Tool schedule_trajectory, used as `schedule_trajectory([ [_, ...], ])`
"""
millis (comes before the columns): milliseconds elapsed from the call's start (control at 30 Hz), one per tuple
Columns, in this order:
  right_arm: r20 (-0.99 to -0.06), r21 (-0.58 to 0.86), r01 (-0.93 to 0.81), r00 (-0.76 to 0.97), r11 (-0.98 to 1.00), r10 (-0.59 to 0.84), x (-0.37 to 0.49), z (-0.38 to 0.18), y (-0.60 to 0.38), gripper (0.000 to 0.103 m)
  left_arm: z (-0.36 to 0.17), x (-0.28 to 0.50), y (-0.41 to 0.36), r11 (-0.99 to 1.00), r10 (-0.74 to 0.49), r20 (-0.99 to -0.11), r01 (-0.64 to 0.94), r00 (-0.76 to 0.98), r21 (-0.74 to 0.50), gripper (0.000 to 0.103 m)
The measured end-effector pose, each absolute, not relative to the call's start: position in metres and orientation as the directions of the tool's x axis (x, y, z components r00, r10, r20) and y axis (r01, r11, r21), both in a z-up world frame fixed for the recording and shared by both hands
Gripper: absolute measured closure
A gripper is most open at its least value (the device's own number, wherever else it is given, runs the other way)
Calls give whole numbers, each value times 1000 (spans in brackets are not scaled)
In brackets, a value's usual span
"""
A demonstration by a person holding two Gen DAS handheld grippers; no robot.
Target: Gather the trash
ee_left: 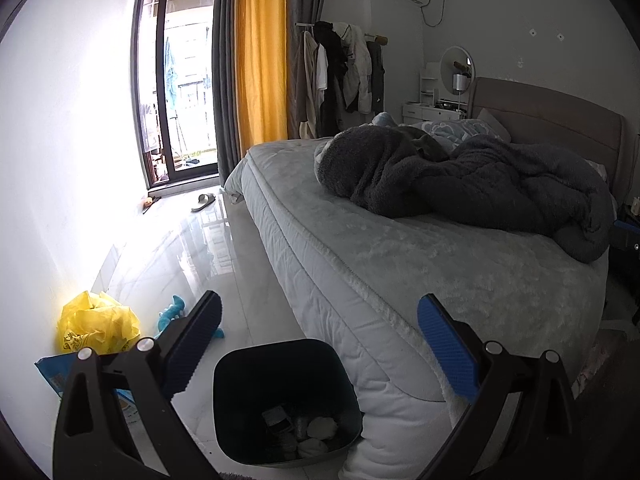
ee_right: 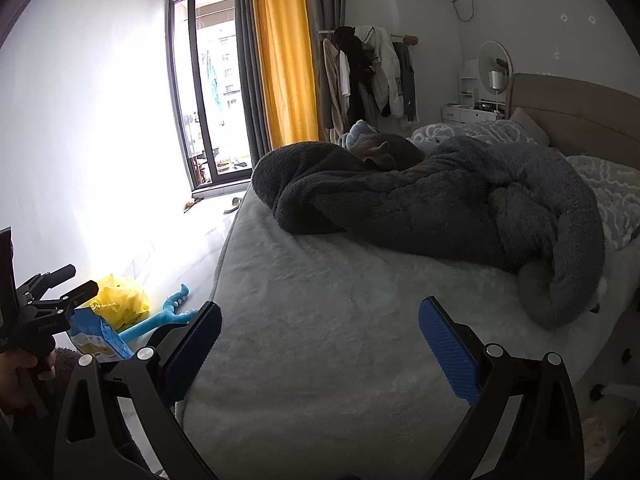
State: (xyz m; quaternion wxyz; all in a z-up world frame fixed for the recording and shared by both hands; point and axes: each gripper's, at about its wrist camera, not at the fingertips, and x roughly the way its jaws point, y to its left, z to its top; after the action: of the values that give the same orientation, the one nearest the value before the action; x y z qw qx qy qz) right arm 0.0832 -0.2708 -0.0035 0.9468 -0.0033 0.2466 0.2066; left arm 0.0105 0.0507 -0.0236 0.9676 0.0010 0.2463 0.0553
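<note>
My left gripper (ee_left: 320, 344) hangs over the floor at the near corner of the bed (ee_left: 400, 264), jaws spread wide and holding nothing. Directly below it stands a dark trash bin (ee_left: 286, 400) against the mattress edge, with crumpled white tissues (ee_left: 322, 427) and other scraps in its bottom. By the wall I see a yellow plastic bag (ee_left: 98, 326), a blue packet (ee_left: 52, 372) and a blue dinosaur toy (ee_left: 172, 314) on the floor. My right gripper (ee_right: 320, 344) hovers above the mattress's near edge, jaws likewise wide and holding nothing. A dark grey blanket (ee_right: 440, 208) is heaped across the bed.
</note>
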Motion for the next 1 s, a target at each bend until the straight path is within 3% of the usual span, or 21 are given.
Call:
schedule_trajectory([
  [1000,-467,94,-394,794,914,390,83,-4,-270,3,-21,12,49,994,107,-478,-103,872,34,3],
])
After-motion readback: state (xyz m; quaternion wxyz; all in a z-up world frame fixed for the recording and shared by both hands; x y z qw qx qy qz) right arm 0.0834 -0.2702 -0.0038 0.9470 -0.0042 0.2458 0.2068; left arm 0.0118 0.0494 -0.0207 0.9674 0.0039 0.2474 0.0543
